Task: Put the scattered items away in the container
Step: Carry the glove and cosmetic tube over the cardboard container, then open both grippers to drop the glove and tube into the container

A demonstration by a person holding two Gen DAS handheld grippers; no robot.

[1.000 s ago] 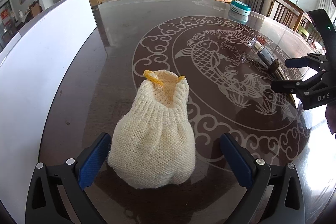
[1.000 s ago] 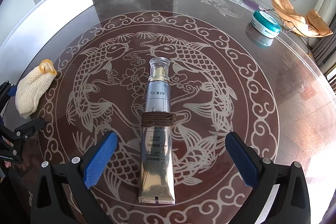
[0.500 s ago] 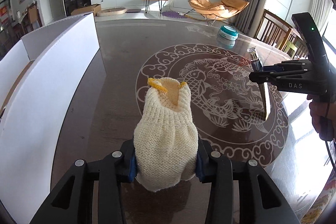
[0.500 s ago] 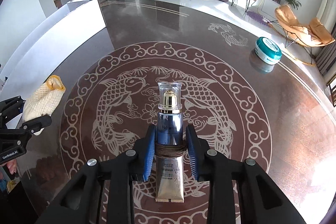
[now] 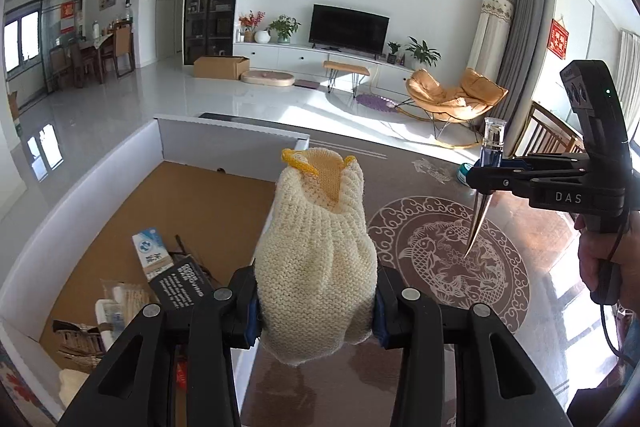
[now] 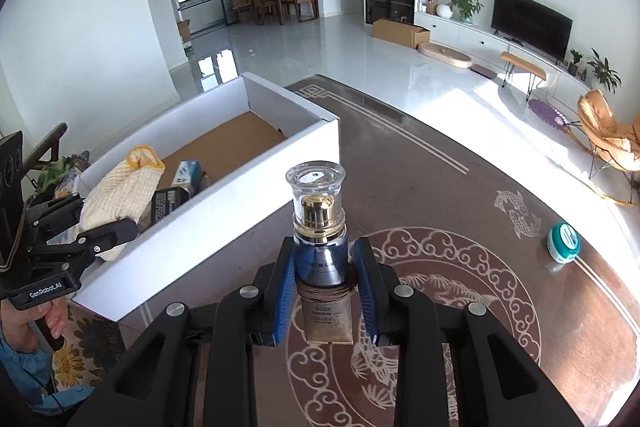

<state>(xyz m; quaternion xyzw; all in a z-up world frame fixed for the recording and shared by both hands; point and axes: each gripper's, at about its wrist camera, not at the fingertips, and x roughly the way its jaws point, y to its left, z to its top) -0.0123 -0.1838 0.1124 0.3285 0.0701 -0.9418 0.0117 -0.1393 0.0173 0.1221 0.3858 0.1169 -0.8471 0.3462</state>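
Container (image 5: pixel 236 135): white-walled box with a brown cardboard floor, standing on the table's left side; the left wrist view looks down into it and shows a blue-and-white carton (image 5: pixel 150 251), a black printed pack (image 5: pixel 182 283) and other small packets at its near end, most of which the right wrist view hides behind the near wall.
Table (image 6: pixel 460 187): dark glossy top with a pale ring of fish and cloud scrolls; the right wrist view shows its far rim and border lines.
Knitted glove (image 5: pixel 316 259): cream with a yellow cuff, lifted off the table, cuff pointing away; in the right wrist view it hangs over the box's near end.
Left gripper (image 5: pixel 316 311): blue pads pressed into both sides of the glove, nearly closed on it.
Cosmetic tube (image 6: pixel 322 259): blue body, gold collar, clear cap, brown cord wound round its middle; raised above the fish ring, beside the box.
Right gripper (image 6: pixel 324 287): closed tight on the tube at the cord; seen side-on in the left wrist view, with a hand (image 5: pixel 600 255) on its handle.
Teal round tin (image 6: pixel 563 237): on the table near its right rim, clear only in the right wrist view.
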